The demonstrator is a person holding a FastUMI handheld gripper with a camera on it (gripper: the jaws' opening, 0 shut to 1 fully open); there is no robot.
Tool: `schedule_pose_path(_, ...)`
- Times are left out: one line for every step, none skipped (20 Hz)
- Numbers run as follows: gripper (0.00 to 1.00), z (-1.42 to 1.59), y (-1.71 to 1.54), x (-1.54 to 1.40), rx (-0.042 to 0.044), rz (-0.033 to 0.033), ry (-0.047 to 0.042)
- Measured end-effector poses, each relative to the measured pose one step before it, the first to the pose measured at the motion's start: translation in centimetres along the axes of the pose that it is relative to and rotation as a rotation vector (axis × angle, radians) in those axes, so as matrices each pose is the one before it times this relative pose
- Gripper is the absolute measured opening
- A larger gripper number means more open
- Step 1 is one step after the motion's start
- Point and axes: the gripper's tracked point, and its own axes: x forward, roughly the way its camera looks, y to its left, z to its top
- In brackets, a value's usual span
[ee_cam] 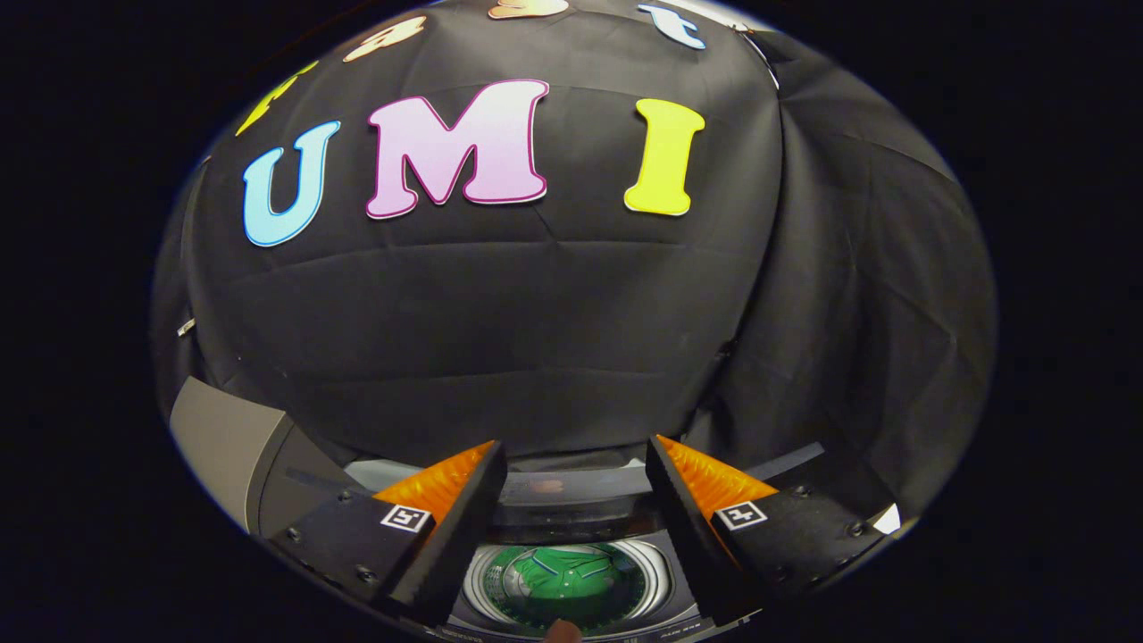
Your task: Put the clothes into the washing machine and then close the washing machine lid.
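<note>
The gripper (pixel 576 455) hung above the washing machine (pixel 223 438) with its two wedge-shaped fingers spread wide apart, pinching nothing; their inner faces were ribbed. Between the fingers and below them lay the round, shiny metal drum (pixel 656 585), and inside it a green garment (pixel 567 576), soft and folded, rested on the drum's bottom. Just beyond the drum a dark, glossy lid (pixel 571 500) stood raised at the far side. The machine's smooth grey body curved away to the left. Behind everything hung the booth's black cloth wall (pixel 536 313), matte, with faint creases and hanging folds on the right.
</note>
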Motion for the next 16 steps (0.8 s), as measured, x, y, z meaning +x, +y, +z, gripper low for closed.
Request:
schedule_pose_path(1.00,-0.087,-0.001,-0.104,-0.00127,-0.00023,0.00024)
schedule_pose_path(1.00,-0.030,-0.036,-0.087,0.00061,-0.00021,-0.00203)
schedule_pose_path(1.00,-0.122,0.026,-0.122,-0.00118,0.00139,-0.00206)
schedule_pose_path(1.00,-0.201,0.013,-0.212,0.00027,0.00380,0.00069)
schedule_pose_path(1.00,-0.203,-0.034,-0.254,0.00329,0.00364,-0.00149)
schedule_pose_path(1.00,-0.195,-0.032,-0.233,0.00013,0.00359,0.00165)
schedule_pose_path(1.00,-0.304,-0.010,-0.327,-0.00070,0.00331,0.00281)
schedule_pose_path(1.00,-0.419,-0.012,-0.293,-0.00336,0.00493,0.00754)
schedule_pose_path(1.00,-0.446,-0.038,-0.364,-0.00258,0.00480,0.00746)
schedule_pose_path(1.00,-0.415,-0.006,-0.322,-0.00083,0.00371,0.00218)
schedule_pose_path(1.00,-0.350,-0.071,-0.364,-0.00169,0.00269,0.00124)
schedule_pose_path(1.00,-0.337,-0.061,-0.263,0.00391,0.00092,-0.00138)
schedule_pose_path(0.99,-0.262,-0.039,-0.087,0.00392,-0.00143,-0.00237)
schedule_pose_path(0.99,-0.644,-0.084,-0.005,-0.00102,-0.00249,0.01676)
schedule_pose_path(0.99,-1.109,-0.011,-0.178,-0.00879,0.00218,0.03013)
schedule_pose_path(0.99,-1.152,-0.024,-0.054,-0.00932,-0.00016,0.02761)
